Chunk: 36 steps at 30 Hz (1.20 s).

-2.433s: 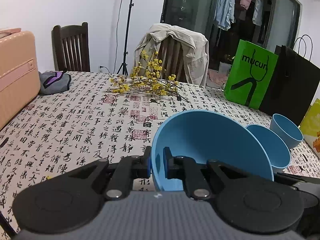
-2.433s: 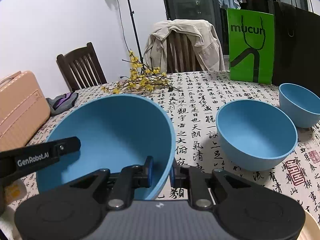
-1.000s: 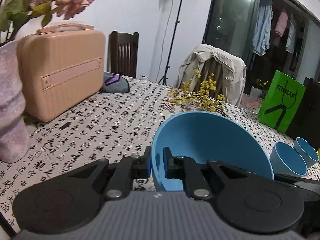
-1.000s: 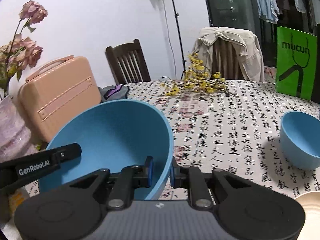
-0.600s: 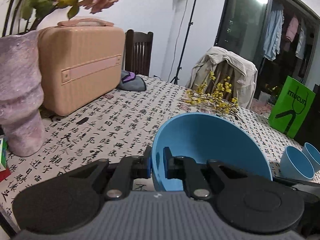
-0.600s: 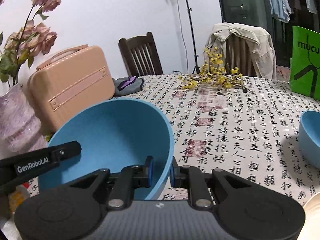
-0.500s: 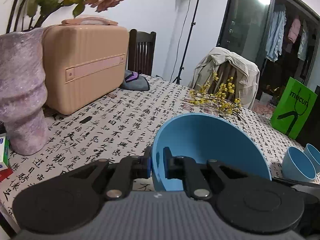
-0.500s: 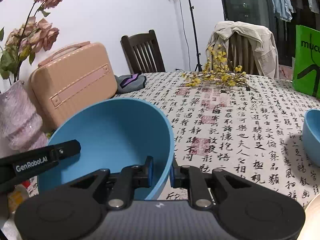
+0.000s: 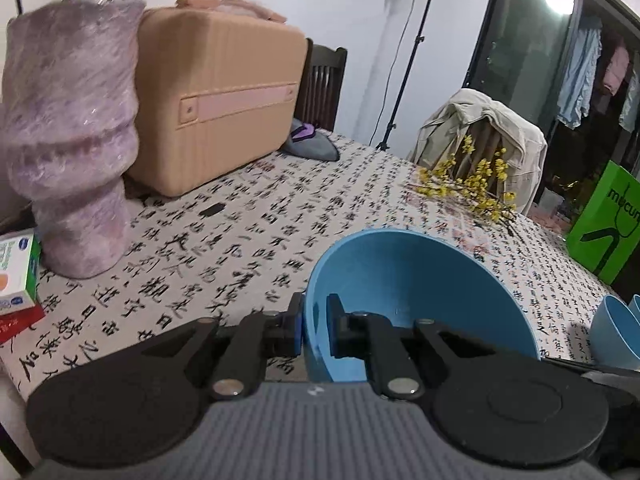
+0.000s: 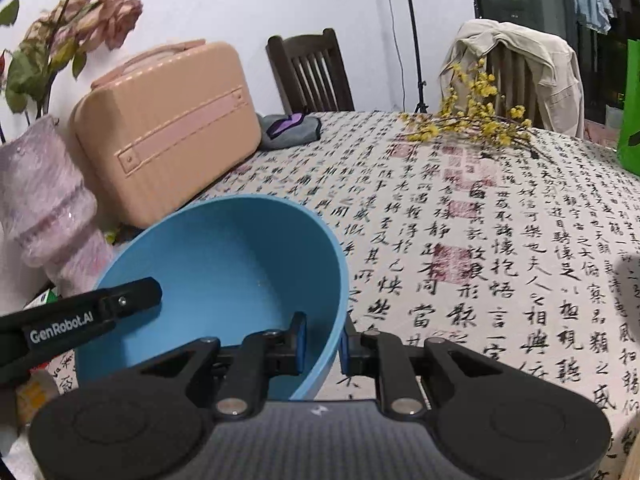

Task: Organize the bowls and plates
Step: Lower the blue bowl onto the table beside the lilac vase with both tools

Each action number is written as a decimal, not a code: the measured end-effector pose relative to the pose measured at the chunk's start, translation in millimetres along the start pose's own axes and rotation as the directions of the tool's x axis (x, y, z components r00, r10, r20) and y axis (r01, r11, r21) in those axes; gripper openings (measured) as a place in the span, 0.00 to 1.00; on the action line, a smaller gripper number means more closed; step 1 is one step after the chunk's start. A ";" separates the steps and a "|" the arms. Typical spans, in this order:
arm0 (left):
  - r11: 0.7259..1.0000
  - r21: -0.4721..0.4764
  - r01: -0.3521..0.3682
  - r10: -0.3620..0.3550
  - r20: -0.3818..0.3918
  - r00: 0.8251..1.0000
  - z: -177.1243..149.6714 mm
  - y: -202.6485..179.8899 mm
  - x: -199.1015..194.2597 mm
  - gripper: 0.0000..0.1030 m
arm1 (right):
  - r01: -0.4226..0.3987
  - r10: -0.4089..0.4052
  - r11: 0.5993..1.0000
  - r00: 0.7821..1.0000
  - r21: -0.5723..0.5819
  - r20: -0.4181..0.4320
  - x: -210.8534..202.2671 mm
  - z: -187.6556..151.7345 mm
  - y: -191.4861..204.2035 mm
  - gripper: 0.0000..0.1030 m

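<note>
Above the table, both grippers pinch the bowl.

I am in a lived-in home, at the dining counter, which is covered by a cloth printed with black calligraphy. Wooden dining chairs stand around it, and a beige jacket hangs over the back of one. A peach vanity case, a mauve vase of dried roses and a sprig of yellow blossoms sit on the cloth, with a green shopping bag at the far side. Behind the glass door, clothes hang drying. A light stand rises by the white wall.
</note>
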<state>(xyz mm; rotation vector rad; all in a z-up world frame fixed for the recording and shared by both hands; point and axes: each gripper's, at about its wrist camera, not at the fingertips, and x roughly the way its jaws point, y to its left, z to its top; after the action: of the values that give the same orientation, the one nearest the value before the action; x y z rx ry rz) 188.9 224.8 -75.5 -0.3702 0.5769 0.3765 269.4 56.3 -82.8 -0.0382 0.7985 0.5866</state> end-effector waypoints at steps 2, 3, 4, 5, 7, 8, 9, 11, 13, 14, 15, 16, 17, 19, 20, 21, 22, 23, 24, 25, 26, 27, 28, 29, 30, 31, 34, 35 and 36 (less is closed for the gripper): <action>1.000 -0.008 -0.006 0.006 -0.008 1.000 -1.5 5.3 2.1 0.11 | -0.004 0.004 1.000 1.000 -0.006 -0.011 3.7 -1.3 3.7 0.15; 1.000 -0.011 -0.007 0.007 -0.012 1.000 -2.2 7.3 2.9 0.11 | -0.005 0.004 1.000 1.000 -0.008 -0.015 5.4 -1.9 5.5 0.15; 1.000 -0.015 -0.008 0.008 -0.016 1.000 -3.2 9.6 3.7 0.11 | -0.005 0.005 1.000 1.000 -0.011 -0.019 7.1 -2.3 7.2 0.15; 1.000 -0.018 -0.009 0.009 -0.019 1.000 -4.1 11.6 4.5 0.11 | -0.005 0.005 1.000 1.000 -0.013 -0.021 8.3 -2.7 8.5 0.15; 1.000 -0.024 -0.012 0.011 -0.025 1.000 -5.5 14.7 6.1 0.11 | -0.005 0.005 1.000 1.000 -0.017 -0.029 11.2 -3.7 10.8 0.15; 1.000 -0.026 -0.013 0.013 -0.027 1.000 -6.3 16.3 6.9 0.11 | -0.006 0.005 1.000 0.999 -0.018 -0.033 12.4 -4.4 11.7 0.15; 1.000 -0.027 -0.015 0.014 -0.028 0.999 -7.0 17.4 7.4 0.11 | -0.006 0.005 1.000 0.999 -0.019 -0.036 13.9 -5.0 12.7 0.15; 0.999 -0.031 -0.019 0.018 -0.032 0.999 -8.1 20.0 8.6 0.11 | -0.007 0.007 1.000 0.999 -0.021 -0.044 16.4 -6.2 14.8 0.15; 0.999 -0.034 -0.022 0.021 -0.034 0.999 -9.3 22.1 9.2 0.11 | -0.010 0.008 1.000 0.999 -0.022 -0.050 18.5 -7.0 15.9 0.15; 0.999 -0.036 -0.025 0.023 -0.034 0.999 -10.0 23.3 9.6 0.11 | -0.011 0.010 1.000 0.999 -0.023 -0.054 19.6 -7.4 16.6 0.15; 0.999 -0.038 -0.027 0.026 -0.035 0.999 -10.6 24.4 10.2 0.11 | -0.012 0.011 1.000 0.998 -0.024 -0.056 20.7 -7.9 17.2 0.15; 0.999 -0.039 -0.029 0.028 -0.036 0.999 -11.1 25.3 10.8 0.11 | -0.013 0.011 1.000 0.998 -0.026 -0.059 21.5 -8.4 17.9 0.15; 0.999 -0.040 -0.031 0.030 -0.037 0.999 -11.3 26.2 11.6 0.11 | -0.012 0.010 1.000 0.998 -0.029 -0.061 22.5 -9.1 18.7 0.15; 0.999 -0.042 -0.032 0.031 -0.041 0.999 -12.1 27.3 12.7 0.11 | -0.011 0.009 0.999 0.998 -0.032 -0.065 24.1 -10.3 19.7 0.15; 0.998 -0.044 -0.033 0.031 -0.044 0.999 -12.7 27.9 13.3 0.11 | -0.011 0.009 0.999 0.998 -0.033 -0.068 25.0 -10.8 20.0 0.15; 0.999 -0.044 -0.033 0.031 -0.046 0.998 -13.3 28.4 13.8 0.11 | -0.011 0.008 0.999 0.997 -0.033 -0.070 25.8 -11.1 20.1 0.15; 0.998 -0.044 -0.033 0.031 -0.047 0.998 -13.9 28.8 14.4 0.11 | -0.010 0.008 0.999 0.997 -0.033 -0.073 26.6 -11.3 20.1 0.15; 0.998 -0.043 -0.035 0.033 -0.049 0.998 -14.4 29.0 15.0 0.11 | -0.010 0.007 0.999 0.997 -0.034 -0.075 27.8 -11.3 20.2 0.15; 0.998 -0.043 -0.036 0.033 -0.051 0.998 -15.1 28.8 15.3 0.11 | -0.009 0.006 0.999 0.997 -0.035 -0.076 28.5 -11.6 20.2 0.15; 0.998 -0.042 -0.037 0.035 -0.053 0.998 -15.7 28.7 16.0 0.11 | -0.007 0.005 0.999 0.997 -0.036 -0.077 29.1 -12.3 20.4 0.15; 0.998 -0.040 -0.039 0.037 -0.054 0.998 -16.1 28.4 16.9 0.11 | -0.006 0.003 0.999 0.997 -0.038 -0.078 29.7 -12.7 20.6 0.15; 0.998 -0.038 -0.041 0.039 -0.055 0.998 -16.9 28.2 17.3 0.11 | -0.006 0.003 0.999 0.997 -0.039 -0.080 30.2 -13.3 20.6 0.15; 0.998 -0.037 -0.042 0.040 -0.057 0.998 -17.6 27.9 18.0 0.11 | -0.005 0.001 0.999 0.997 -0.041 -0.082 30.6 -14.3 20.0 0.15; 0.998 -0.036 -0.043 0.040 -0.059 0.997 -18.1 28.0 18.9 0.11 | -0.003 -0.001 0.999 0.996 -0.042 -0.084 31.4 -14.8 20.0 0.15; 0.998 -0.035 -0.043 0.041 -0.063 0.997 -18.8 28.0 20.0 0.11 | -0.002 -0.002 0.999 0.996 -0.044 -0.087 32.6 -15.5 20.1 0.15; 0.998 -0.034 -0.044 0.041 -0.065 0.997 -19.8 28.2 20.8 0.11 | -0.001 -0.003 0.999 0.996 -0.044 -0.091 33.7 -16.4 19.7 0.15; 0.998 -0.035 -0.042 0.040 -0.061 0.997 -22.1 29.6 22.2 0.11 | -0.002 -0.002 0.999 0.996 -0.049 -0.092 34.8 -18.2 19.1 0.15; 0.999 -0.033 -0.043 0.041 -0.057 0.998 -22.7 30.0 22.1 0.11 | -0.003 -0.002 0.998 0.996 -0.055 -0.084 33.9 -19.1 19.7 0.15; 0.999 -0.032 -0.040 0.039 -0.052 0.998 -23.3 30.2 21.7 0.11 | -0.001 -0.004 0.998 0.997 -0.062 -0.079 33.1 -20.0 20.5 0.15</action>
<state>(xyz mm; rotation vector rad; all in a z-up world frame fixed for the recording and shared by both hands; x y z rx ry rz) 181.9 246.0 -113.3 -0.4020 0.6291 0.4161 263.8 84.6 -115.8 -0.1194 0.8567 0.6109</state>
